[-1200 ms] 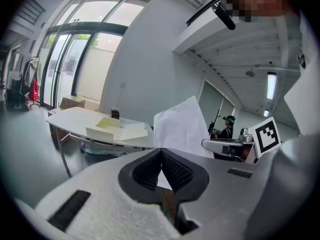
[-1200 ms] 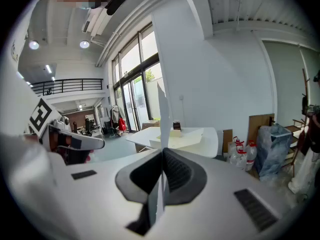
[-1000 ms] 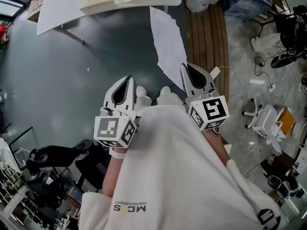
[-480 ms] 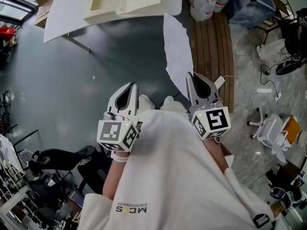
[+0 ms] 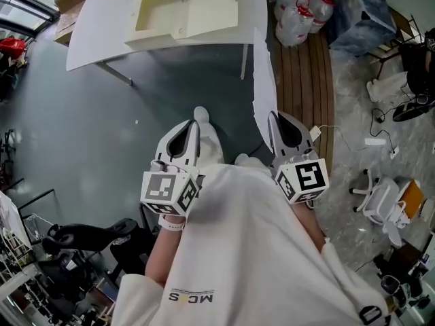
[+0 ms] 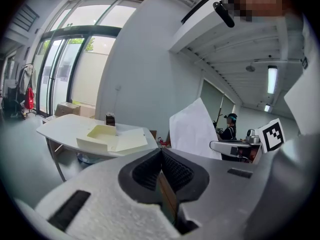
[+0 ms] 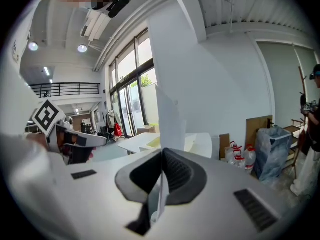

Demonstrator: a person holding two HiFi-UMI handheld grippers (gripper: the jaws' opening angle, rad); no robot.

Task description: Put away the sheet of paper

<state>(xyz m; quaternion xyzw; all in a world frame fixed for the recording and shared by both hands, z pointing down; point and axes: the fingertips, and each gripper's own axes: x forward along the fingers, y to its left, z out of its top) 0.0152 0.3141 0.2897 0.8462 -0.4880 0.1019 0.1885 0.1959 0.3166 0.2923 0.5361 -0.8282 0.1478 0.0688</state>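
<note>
The white sheet of paper [image 5: 264,80] stands nearly edge-on in the head view, its lower edge pinched in my right gripper [image 5: 274,115]. In the right gripper view the sheet [image 7: 167,116] rises straight up out of the shut jaws of the right gripper [image 7: 161,153]. My left gripper [image 5: 194,123] is held level beside it, to the left, apart from the paper. Its jaws are closed together with nothing between them in the left gripper view [image 6: 161,152], where the sheet [image 6: 195,131] shows to the right.
A white table [image 5: 102,36] carrying a shallow cream tray [image 5: 183,15] lies ahead. Right of it run a strip of wooden flooring [image 5: 306,80], water bottles [image 5: 302,9] and a blue bag [image 5: 363,12]. Chairs and cables clutter the far right; a person [image 7: 310,134] stands there.
The table and tray have come nearer as the person walks toward them. The sheet in the right gripper has turned more edge-on. Both grippers keep their side-by-side pose.
</note>
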